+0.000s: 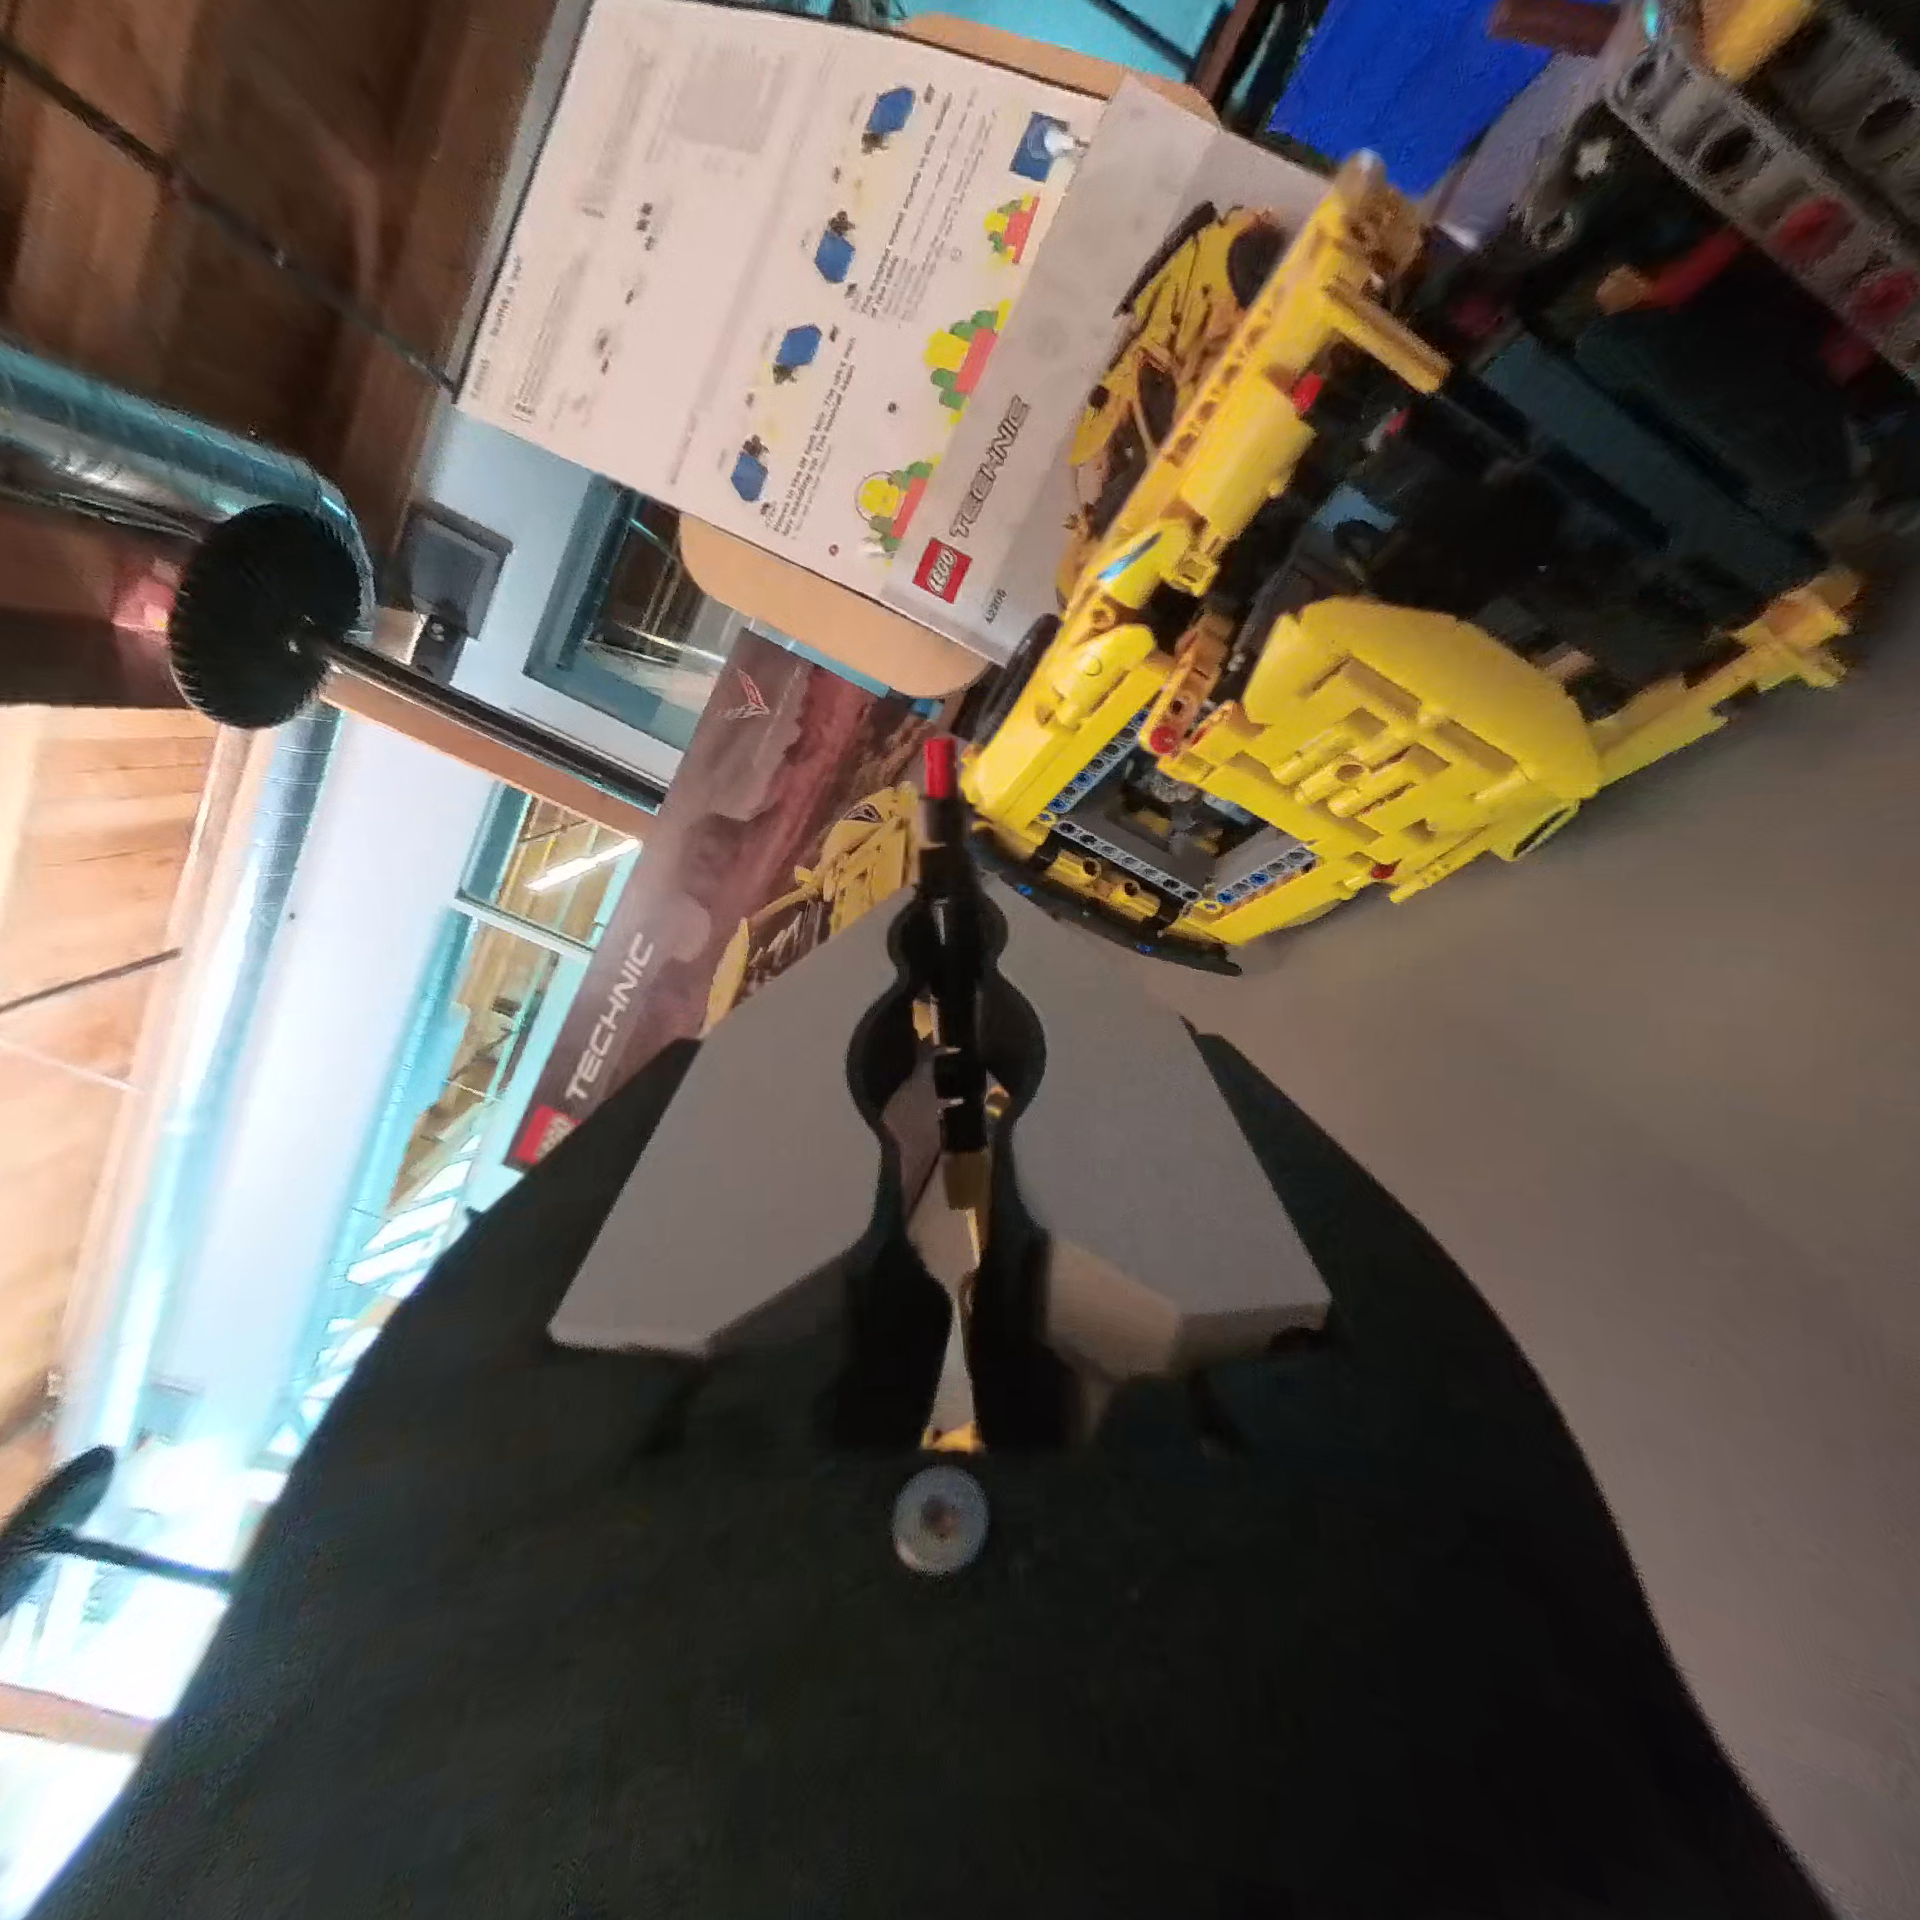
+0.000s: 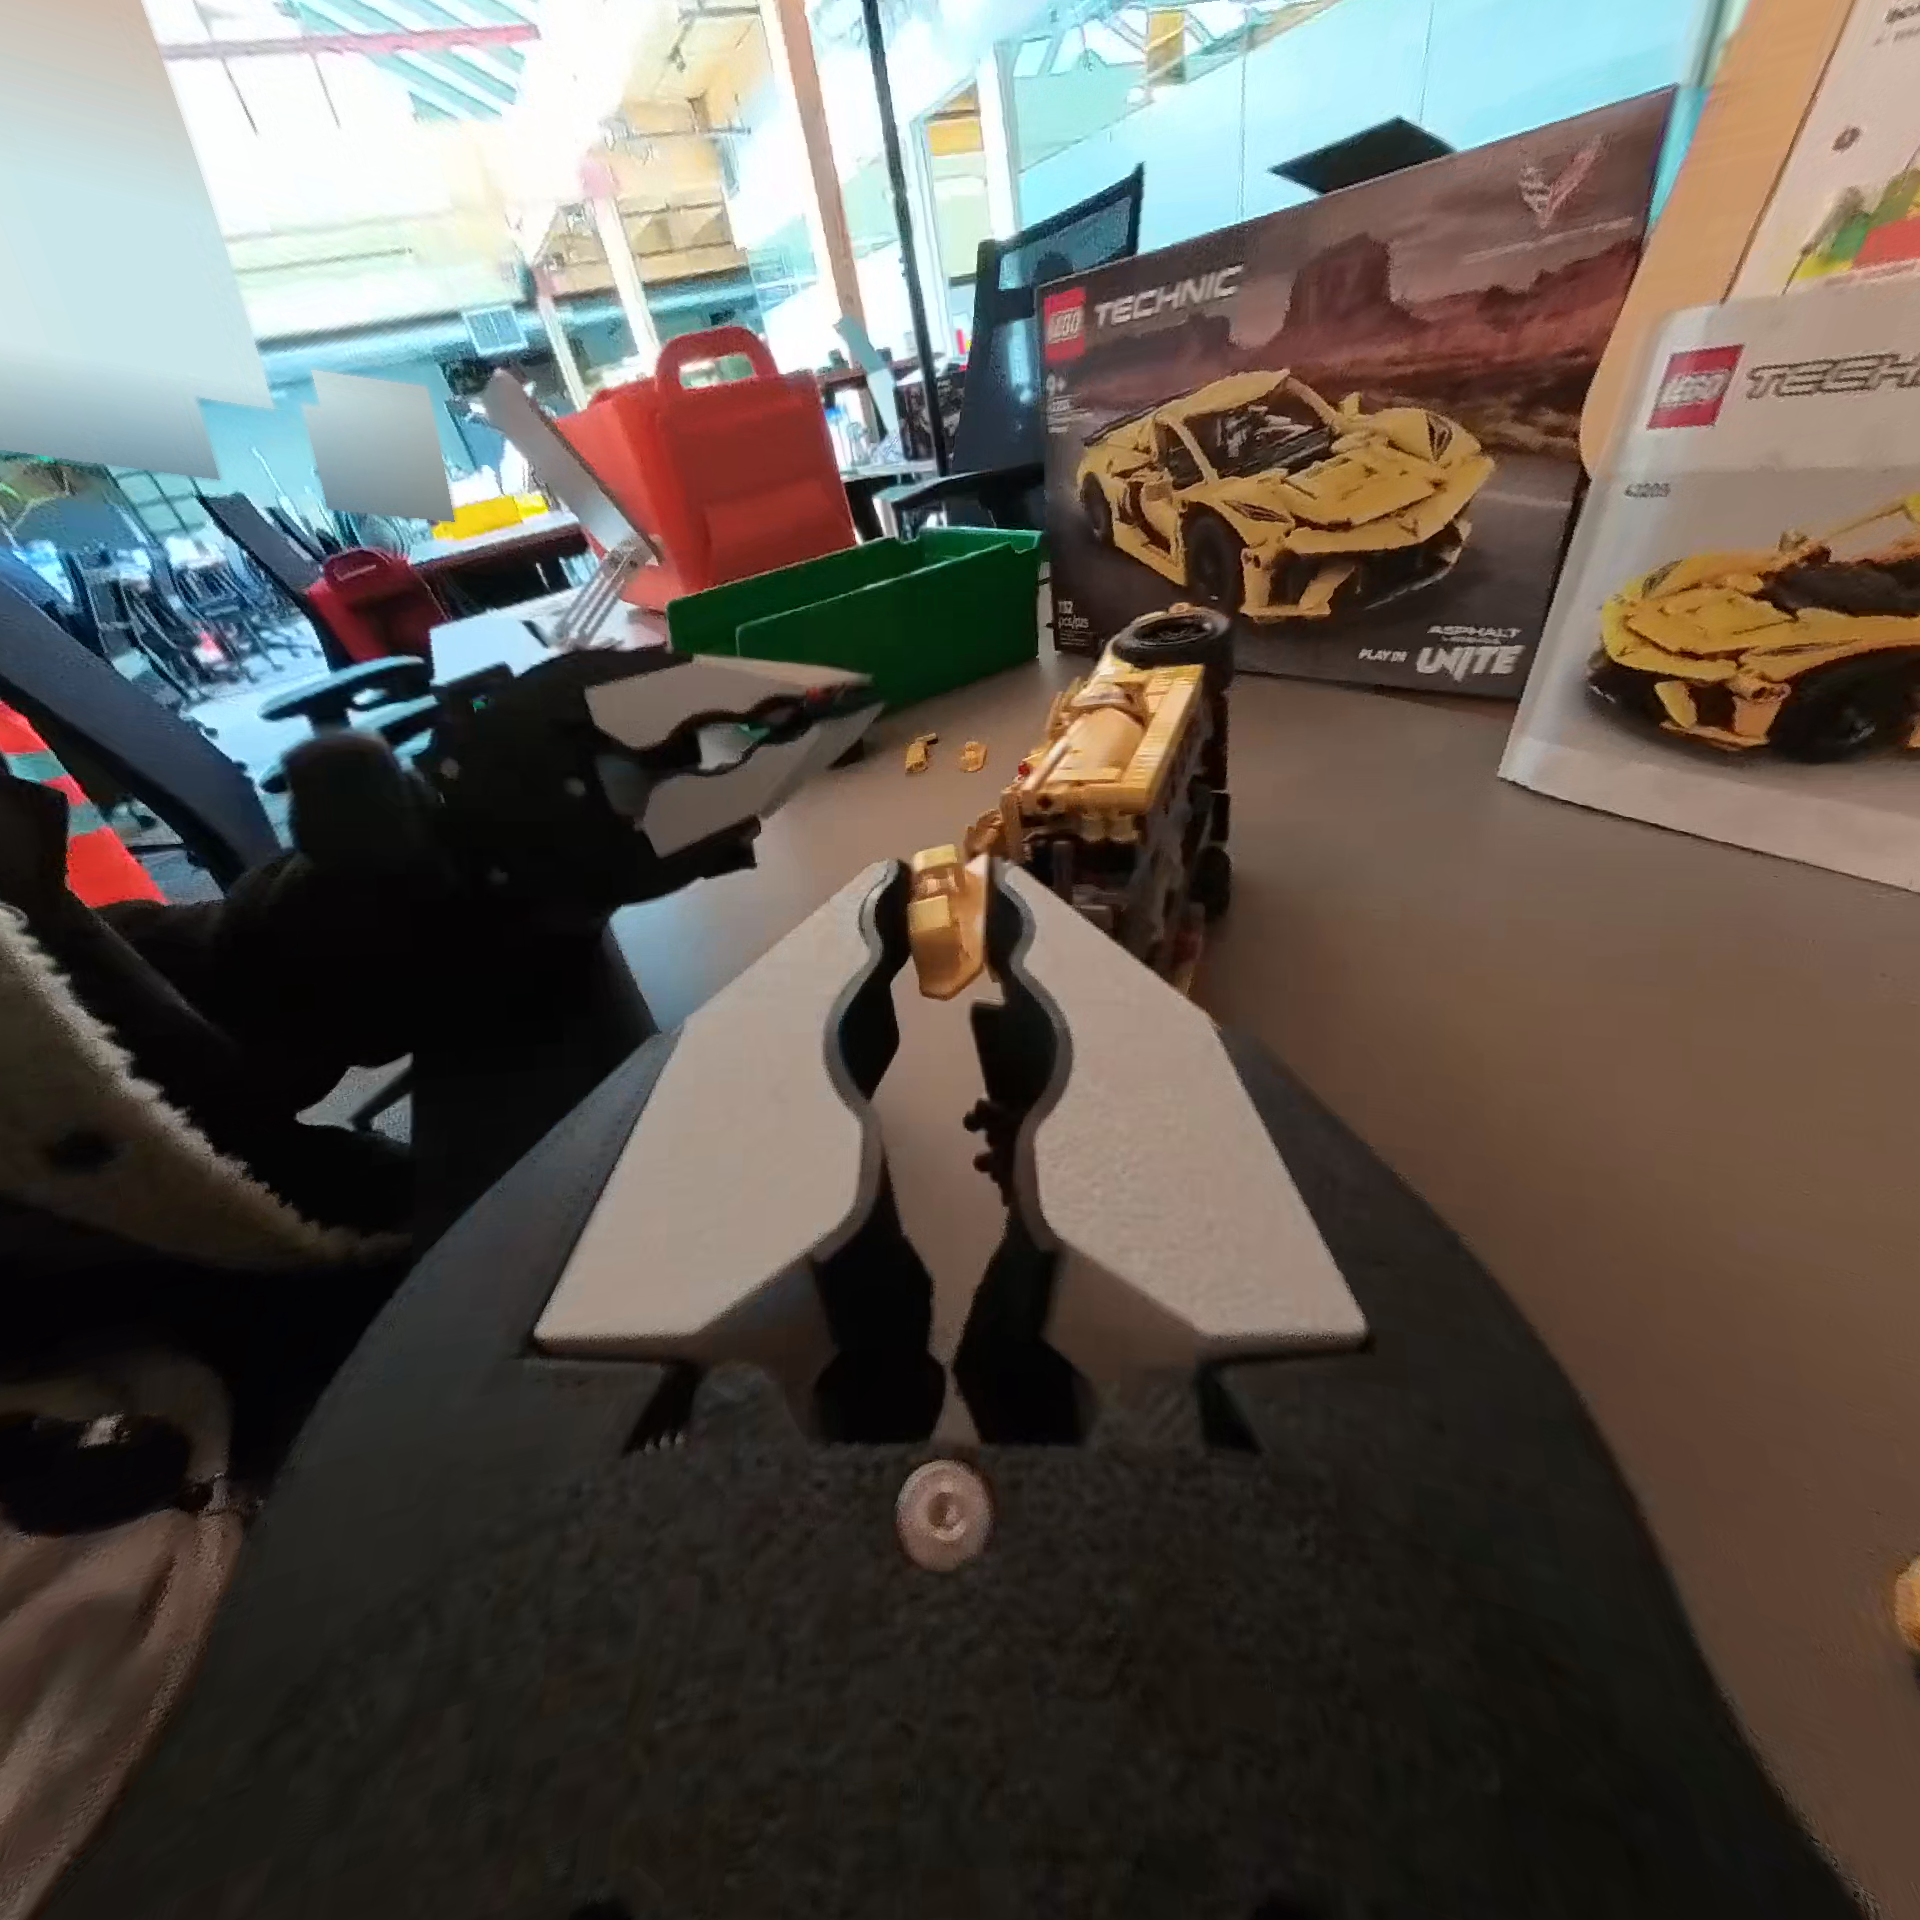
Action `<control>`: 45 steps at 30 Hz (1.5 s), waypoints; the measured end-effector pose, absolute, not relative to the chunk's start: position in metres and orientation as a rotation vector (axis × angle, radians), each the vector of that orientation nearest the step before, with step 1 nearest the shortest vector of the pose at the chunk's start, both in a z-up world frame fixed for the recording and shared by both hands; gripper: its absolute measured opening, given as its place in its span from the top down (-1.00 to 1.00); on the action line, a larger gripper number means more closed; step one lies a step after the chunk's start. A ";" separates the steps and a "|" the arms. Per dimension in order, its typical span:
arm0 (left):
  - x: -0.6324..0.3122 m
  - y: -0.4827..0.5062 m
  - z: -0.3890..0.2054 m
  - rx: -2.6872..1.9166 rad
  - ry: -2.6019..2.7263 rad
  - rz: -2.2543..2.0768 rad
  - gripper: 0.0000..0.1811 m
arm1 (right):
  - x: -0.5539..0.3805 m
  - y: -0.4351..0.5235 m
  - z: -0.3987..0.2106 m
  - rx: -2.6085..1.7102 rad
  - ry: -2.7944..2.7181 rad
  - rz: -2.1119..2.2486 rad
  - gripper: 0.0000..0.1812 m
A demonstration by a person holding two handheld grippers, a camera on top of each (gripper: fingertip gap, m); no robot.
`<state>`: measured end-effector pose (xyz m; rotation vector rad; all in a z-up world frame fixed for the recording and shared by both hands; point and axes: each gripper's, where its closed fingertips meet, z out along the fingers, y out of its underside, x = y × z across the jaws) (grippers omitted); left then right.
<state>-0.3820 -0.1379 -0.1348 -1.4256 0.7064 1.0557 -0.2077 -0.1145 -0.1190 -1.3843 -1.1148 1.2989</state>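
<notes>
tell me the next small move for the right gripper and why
Probably ease the right gripper forward toward the car. Its jaws are shut on a yellow piece just short of the car, which lies on its side on the table.

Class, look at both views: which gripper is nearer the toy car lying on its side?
Right. The right gripper, holding a yellow piece, sits just before the car; the left gripper hangs farther off to the car's left.
</notes>
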 end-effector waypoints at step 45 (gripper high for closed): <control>-0.308 -0.146 -0.136 -1.170 0.942 1.155 0.96 | -0.288 -0.170 -0.132 -1.252 -1.447 0.983 0.95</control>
